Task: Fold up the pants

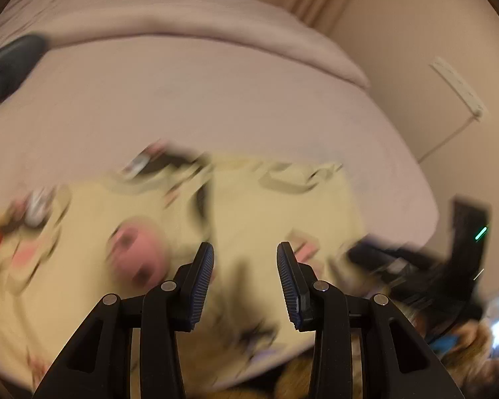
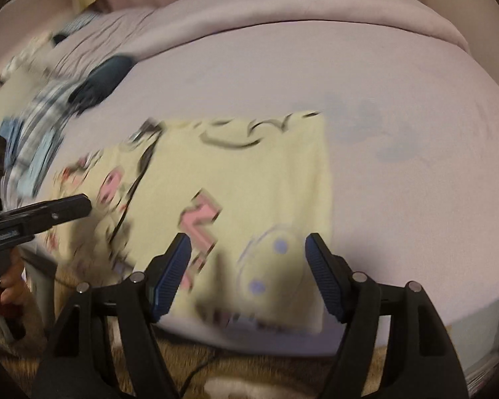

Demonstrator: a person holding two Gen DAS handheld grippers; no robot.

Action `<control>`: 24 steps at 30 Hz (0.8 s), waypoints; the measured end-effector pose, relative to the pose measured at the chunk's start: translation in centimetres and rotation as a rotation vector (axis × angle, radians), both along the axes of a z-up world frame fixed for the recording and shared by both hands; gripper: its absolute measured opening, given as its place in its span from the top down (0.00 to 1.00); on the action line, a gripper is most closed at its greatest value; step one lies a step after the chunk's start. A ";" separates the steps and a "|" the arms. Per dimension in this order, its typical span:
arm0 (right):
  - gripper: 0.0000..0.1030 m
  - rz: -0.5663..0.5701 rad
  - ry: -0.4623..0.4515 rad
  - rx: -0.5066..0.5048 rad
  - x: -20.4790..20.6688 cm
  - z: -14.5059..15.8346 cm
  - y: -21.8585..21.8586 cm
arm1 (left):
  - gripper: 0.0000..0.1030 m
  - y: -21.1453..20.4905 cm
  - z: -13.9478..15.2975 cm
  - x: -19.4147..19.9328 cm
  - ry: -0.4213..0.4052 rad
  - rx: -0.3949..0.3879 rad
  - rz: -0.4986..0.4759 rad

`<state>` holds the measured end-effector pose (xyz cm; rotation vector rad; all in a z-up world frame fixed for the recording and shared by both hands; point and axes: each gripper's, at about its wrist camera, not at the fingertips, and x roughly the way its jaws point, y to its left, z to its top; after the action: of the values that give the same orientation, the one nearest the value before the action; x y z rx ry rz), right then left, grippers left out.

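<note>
Lying flat near the front edge of the bed [image 2: 399, 106] are the yellow pants [image 2: 243, 179] with pink and black pictures. On the left, the left gripper [image 1: 245, 276] hangs over them, jaws apart and holding nothing. On the right, the right gripper [image 2: 248, 274] hangs over them too, jaws wide apart.

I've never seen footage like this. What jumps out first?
The pale yellow cartoon-print pants spread flat near the front edge of the lilac bed catch the eye first. Then the left gripper and right gripper, jaws open and empty, above the fabric. Everything is motion-blurred.
</note>
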<state>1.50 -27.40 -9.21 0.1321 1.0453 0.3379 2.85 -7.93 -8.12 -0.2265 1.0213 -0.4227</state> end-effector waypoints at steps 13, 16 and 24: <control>0.94 -0.089 0.045 0.082 -4.0 -3.3 -2.6 | 0.64 -16.9 -5.2 7.4 0.081 0.084 -0.239; 0.95 -0.094 0.044 0.080 -4.7 -3.3 -2.8 | 0.68 -17.1 -5.9 8.6 0.051 0.101 -0.212; 0.89 -0.086 0.088 0.083 -5.1 -2.2 -2.9 | 0.70 -15.2 -2.4 11.3 0.059 0.075 -0.126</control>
<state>-3.60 -30.27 -11.44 0.2676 1.1095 0.2998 14.15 -23.10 -10.47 -0.1080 1.1111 -0.4934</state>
